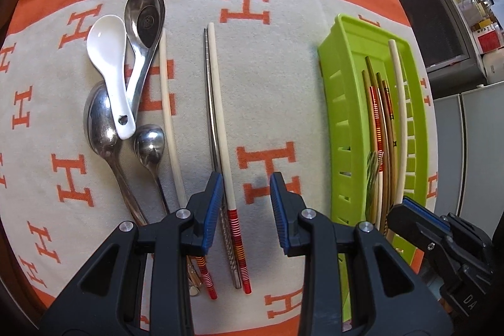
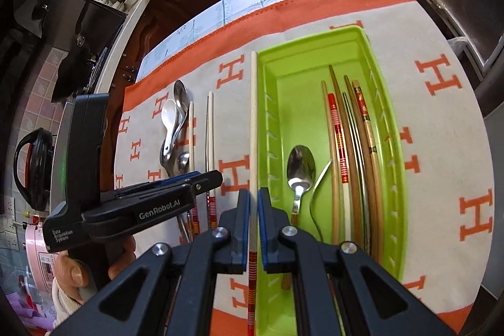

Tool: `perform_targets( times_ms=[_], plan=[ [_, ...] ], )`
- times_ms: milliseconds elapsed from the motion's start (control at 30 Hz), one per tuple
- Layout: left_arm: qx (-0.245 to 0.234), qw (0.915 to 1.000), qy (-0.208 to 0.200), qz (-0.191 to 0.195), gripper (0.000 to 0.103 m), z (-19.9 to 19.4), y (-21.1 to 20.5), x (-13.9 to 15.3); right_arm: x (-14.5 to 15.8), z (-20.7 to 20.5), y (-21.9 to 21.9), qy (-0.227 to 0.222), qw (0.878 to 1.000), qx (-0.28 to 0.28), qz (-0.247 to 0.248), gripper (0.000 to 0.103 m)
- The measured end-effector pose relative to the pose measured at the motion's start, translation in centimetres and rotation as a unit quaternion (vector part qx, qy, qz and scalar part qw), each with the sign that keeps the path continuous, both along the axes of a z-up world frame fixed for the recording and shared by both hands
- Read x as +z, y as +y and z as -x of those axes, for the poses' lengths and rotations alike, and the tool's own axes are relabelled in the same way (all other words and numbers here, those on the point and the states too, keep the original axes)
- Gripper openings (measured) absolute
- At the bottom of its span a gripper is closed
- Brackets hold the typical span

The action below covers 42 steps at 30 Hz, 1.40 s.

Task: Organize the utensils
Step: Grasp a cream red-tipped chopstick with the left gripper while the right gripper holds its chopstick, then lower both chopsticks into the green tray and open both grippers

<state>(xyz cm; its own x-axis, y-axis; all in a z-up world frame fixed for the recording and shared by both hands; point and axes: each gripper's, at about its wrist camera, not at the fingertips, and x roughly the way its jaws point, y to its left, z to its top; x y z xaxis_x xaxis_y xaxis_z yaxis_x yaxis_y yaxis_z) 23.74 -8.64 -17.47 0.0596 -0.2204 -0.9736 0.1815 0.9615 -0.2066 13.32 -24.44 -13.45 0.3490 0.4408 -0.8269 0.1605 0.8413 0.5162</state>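
A green plastic tray (image 1: 334, 103) (image 2: 267, 103) lies on the right of the orange-and-cream cloth and holds several chopsticks (image 2: 356, 153), a spoon (image 2: 300, 169) and a fork. My right gripper (image 2: 253, 203) is shut on a cream chopstick (image 2: 254, 122) and holds it over the tray's left wall; in the left wrist view this chopstick (image 1: 398, 115) shows above the tray. My left gripper (image 1: 245, 188) is open above a cream chopstick (image 1: 220, 122) and a steel one (image 1: 210, 103) on the cloth. Another cream chopstick (image 1: 168, 115) lies further left.
Several spoons lie on the cloth at the left: a white ceramic one (image 1: 110, 65) and steel ones (image 1: 143, 30). A kitchen counter with pans and pots (image 2: 78, 30) stands beyond the table. A grey cabinet (image 1: 441, 30) stands at the right.
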Motion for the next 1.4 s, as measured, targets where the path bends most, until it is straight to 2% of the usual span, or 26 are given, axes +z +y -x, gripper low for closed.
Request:
perform_targets(
  times_ms=[567,833,1000,1033,1067,1100,1300,1400],
  plan=[
    [-0.008,0.9999,0.001,-0.009,0.028,-0.7,-2.2,-0.9,0.1,0.7,-0.9,-0.004,1.000,-0.005,-0.009,0.005],
    [-0.004,0.9995,0.014,-0.027,0.028,-0.9,-3.2,-2.1,0.5,1.1,-1.7,-0.007,1.000,-0.011,-0.011,0.005],
    [-0.009,0.9990,0.002,-0.045,0.027,-0.6,-4.0,-2.2,0.7,1.4,-2.1,-0.011,1.000,-0.013,-0.010,0.005],
    [-0.010,0.9987,-0.001,-0.051,0.023,-0.5,-4.1,-2.2,0.7,1.4,-2.2,-0.012,1.000,-0.013,-0.008,0.005],
    [-0.011,0.9980,-0.006,-0.062,0.011,-0.2,-4.3,-2.1,0.8,1.5,-2.3,-0.012,1.000,-0.013,-0.007,0.005],
    [-0.011,0.9974,-0.011,-0.071,0.005,-0.2,-4.5,-2.1,0.8,1.5,-2.4,-0.013,1.000,-0.013,-0.007,0.005],
    [0.014,0.9995,0.013,-0.025,0.003,0.3,-4.0,-2.2,1.2,1.9,-2.8,-0.017,1.000,-0.012,0.016,0.005],
    [0.015,0.9998,0.011,0.002,0.003,1.0,-3.8,-1.1,1.1,2.0,-3.3,-0.013,0.999,-0.008,0.038,0.005]
  ],
)
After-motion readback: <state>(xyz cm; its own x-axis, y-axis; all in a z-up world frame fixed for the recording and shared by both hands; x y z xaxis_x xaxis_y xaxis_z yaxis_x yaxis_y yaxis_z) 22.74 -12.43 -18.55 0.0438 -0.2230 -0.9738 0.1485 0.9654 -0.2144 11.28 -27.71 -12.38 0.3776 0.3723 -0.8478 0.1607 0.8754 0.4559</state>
